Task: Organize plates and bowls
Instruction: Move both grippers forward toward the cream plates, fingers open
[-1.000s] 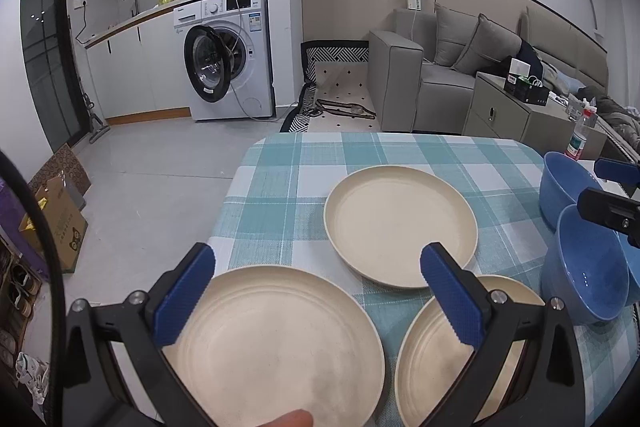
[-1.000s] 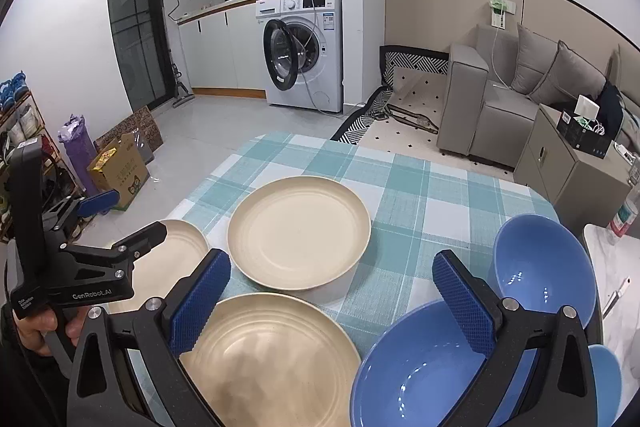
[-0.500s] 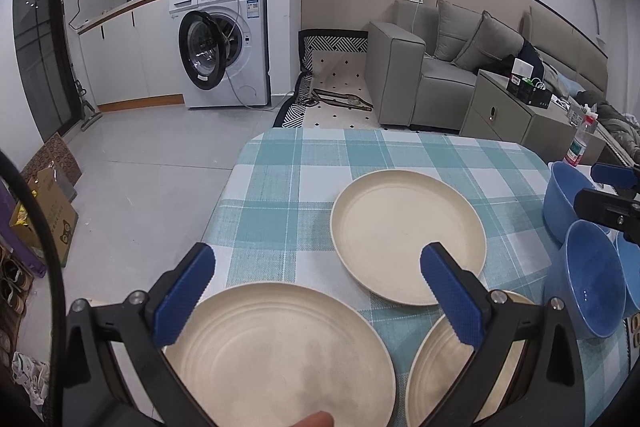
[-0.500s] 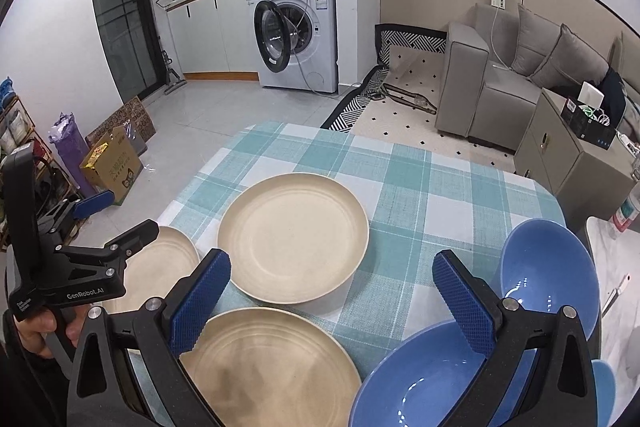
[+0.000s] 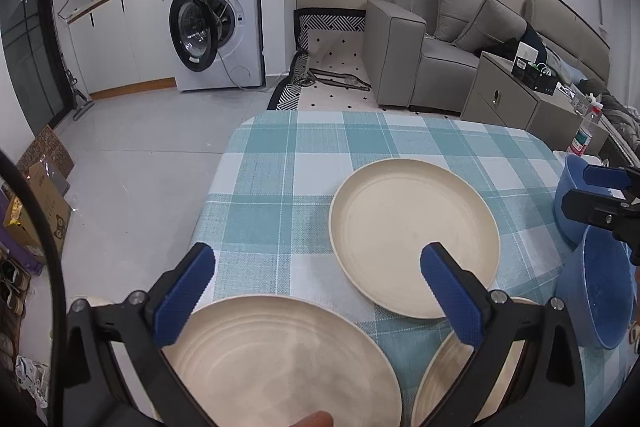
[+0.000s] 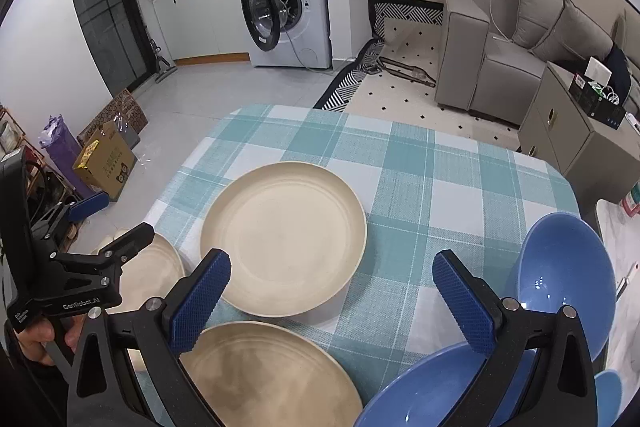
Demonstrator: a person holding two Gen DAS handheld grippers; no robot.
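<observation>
hovering above the near edge of the table (image 5: pixel 280 179), the left gripper (image 5: pixel 316 291) has its blue-padded fingers spread wide with nothing between them, above the near-left cream plate (image 5: pixel 276 363). a fingertip shows at the bottom edge of the left wrist view. the right gripper (image 6: pixel 330 297) is likewise wide apart and empty, poised over the gap between the near-middle cream plate (image 6: pixel 268 375) and the near blue bowl (image 6: pixel 432 387). a third cream plate (image 6: pixel 284 239) lies flat further in on the teal checked tablecloth (image 6: pixel 420 163), apart from the other two. a second blue bowl (image 6: pixel 568 275) sits at the right edge just behind the near one; whether they touch is unclear. in the right wrist view the left gripper appears at the far left, held in a hand (image 6: pixel 40 335). a washing machine (image 5: pixel 218 23) and a grey sofa (image 5: pixel 440 43) stand beyond.
</observation>
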